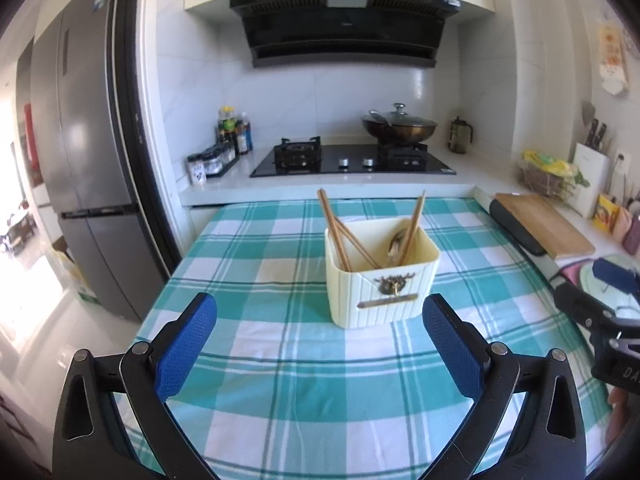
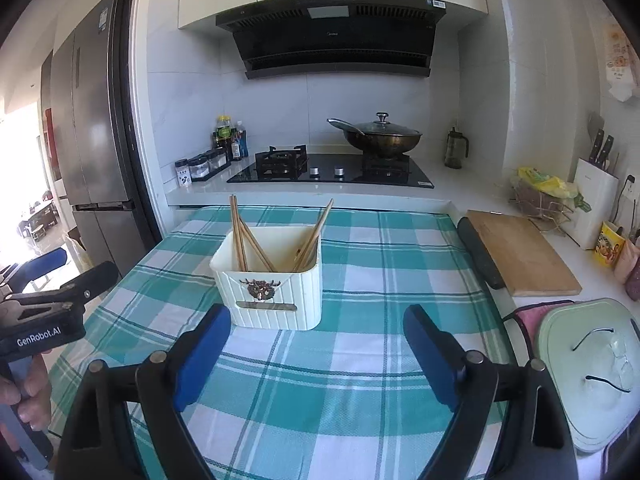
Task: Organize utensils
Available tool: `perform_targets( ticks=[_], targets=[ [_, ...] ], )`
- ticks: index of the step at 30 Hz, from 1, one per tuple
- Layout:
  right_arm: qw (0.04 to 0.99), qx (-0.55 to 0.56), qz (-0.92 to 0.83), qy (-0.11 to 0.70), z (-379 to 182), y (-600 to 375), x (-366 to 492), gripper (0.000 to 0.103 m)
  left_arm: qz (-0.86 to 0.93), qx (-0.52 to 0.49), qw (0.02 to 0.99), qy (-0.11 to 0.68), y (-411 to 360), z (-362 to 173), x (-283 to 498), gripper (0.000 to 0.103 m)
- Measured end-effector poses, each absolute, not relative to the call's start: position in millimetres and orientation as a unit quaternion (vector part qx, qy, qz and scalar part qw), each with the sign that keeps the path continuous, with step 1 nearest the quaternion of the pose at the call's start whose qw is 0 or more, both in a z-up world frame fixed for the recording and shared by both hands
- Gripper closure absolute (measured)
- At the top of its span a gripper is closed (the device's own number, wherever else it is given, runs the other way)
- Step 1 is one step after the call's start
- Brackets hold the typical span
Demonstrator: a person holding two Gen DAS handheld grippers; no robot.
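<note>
Chopsticks [image 1: 340, 236] and what looks like a spoon stand in the holder [image 1: 380, 280]; the left gripper [image 1: 320, 344] and right gripper [image 2: 316, 352] both gape empty, task seemingly finished; next, withdraw.

A cream ribbed holder [image 1: 380, 284] with a bronze emblem stands upright on the checked cloth [image 1: 280, 380], holding wooden chopsticks [image 1: 340, 232] leaning apart and a spoon [image 1: 396, 246].

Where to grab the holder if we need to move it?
Grip the holder across its two short side walls, coming from above and in front. The walls are flat and upright; chopsticks lean out the top, so stay below the rim. Probably within an open gripper's span.
</note>
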State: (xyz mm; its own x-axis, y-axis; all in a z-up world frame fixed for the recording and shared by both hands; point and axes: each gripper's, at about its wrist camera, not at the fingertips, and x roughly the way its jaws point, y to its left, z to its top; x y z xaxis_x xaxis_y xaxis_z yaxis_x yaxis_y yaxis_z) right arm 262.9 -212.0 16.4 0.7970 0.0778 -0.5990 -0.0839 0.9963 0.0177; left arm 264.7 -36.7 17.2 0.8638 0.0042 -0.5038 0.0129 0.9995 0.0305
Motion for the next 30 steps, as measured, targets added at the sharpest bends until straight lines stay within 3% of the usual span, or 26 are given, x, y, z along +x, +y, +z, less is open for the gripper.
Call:
perform_targets(
  ticks=[30],
  targets=[
    [0.955, -0.026, 0.027, 0.293, 43, -185, 197, 0.013, 0.011, 0.008, 0.964, 0.264, -40, 30, 207, 0.0]
  ],
)
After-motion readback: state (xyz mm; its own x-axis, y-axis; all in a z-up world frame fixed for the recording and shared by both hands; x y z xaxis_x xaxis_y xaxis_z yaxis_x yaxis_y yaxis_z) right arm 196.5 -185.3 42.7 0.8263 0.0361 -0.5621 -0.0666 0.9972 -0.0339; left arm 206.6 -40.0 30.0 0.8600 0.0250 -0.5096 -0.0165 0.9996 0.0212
